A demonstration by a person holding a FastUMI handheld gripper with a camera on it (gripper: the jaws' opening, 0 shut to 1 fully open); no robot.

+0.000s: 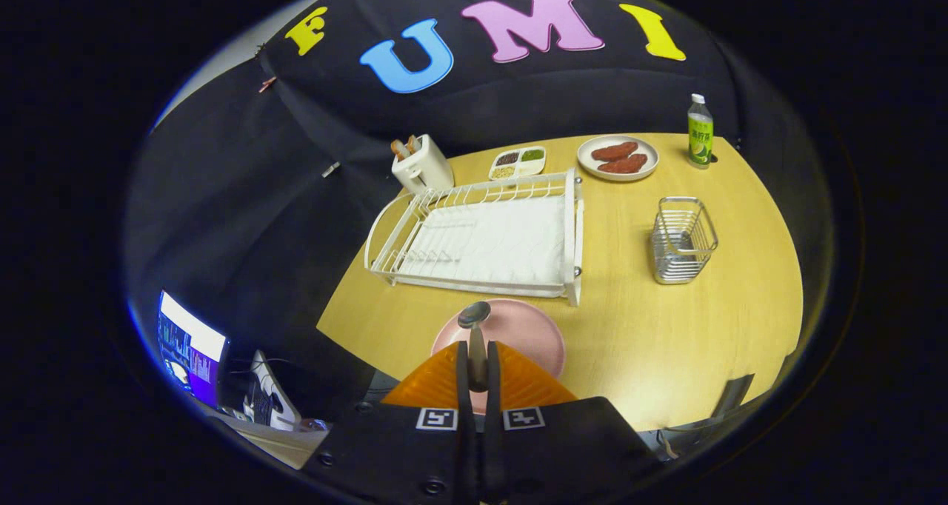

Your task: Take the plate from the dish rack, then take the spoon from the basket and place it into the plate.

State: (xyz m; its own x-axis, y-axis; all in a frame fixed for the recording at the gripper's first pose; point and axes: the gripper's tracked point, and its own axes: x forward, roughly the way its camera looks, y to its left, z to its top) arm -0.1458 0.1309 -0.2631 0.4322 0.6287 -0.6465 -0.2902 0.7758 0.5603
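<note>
Closest to the camera, the gripper [478, 368] has its two fingers pressed together on the handle of a grey metal spoon [475, 327], whose round bowl sticks out just beyond the fingertips. Directly under the spoon lies a round pink plate [529, 335], flat on the light wooden table [652, 327] near its front edge and just in front of the white wire dish rack [489, 238]. The rack's slots are bare, so the plate step looks finished. Off toward the table's right side stands a silver wire basket [681, 240]; with the spoon gripped, the pick from it appears done too. What remains, as I judge it, is lowering the spoon onto the plate and releasing it; whether the spoon's bowl already touches the plate cannot be told. Along the far edge sit a white toaster [424, 166], a divided white condiment dish [518, 162], a white plate with red meat slices [618, 158] and a green-labelled bottle [700, 132].
</note>
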